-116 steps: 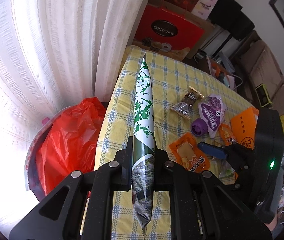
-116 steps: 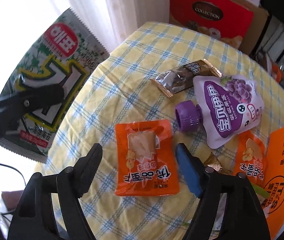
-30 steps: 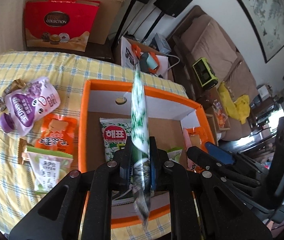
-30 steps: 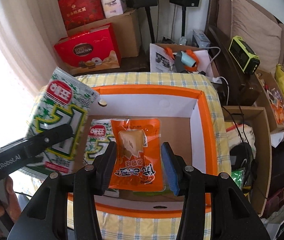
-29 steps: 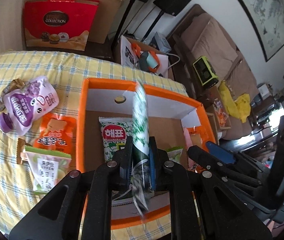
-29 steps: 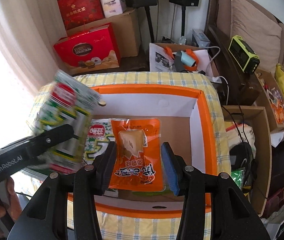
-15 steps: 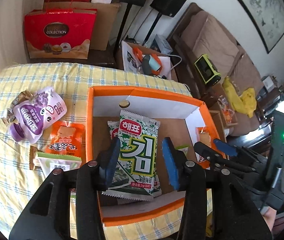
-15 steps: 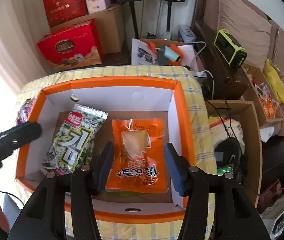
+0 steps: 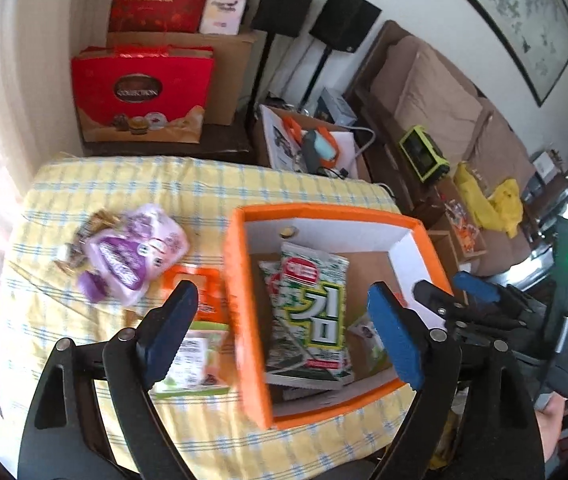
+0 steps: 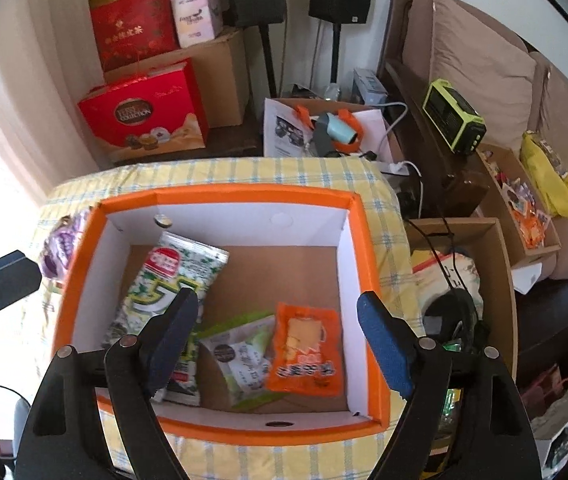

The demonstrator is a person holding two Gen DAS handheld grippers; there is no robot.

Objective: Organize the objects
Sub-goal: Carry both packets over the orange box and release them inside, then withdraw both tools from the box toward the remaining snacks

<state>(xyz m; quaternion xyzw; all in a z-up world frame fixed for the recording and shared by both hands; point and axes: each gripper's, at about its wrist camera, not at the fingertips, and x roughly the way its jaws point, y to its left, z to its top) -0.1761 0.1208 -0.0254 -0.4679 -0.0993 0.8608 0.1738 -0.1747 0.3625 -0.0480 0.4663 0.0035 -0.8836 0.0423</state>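
An orange box stands on the yellow checked table. Inside lie a green-and-white seaweed packet, an orange snack packet and a pale green packet. My left gripper is open and empty above the box's left wall. My right gripper is open and empty above the box's front; it also shows in the left wrist view. On the table left of the box lie a purple pouch, an orange packet and a green packet.
A brown wrapper lies by the purple pouch. Red gift boxes and cardboard boxes stand behind the table. An open carton and a sofa are to the right.
Both grippers have opened wide. The orange snack packet has dropped from the right gripper into the box. The left gripper has shifted left; the seaweed packet lies in the box.
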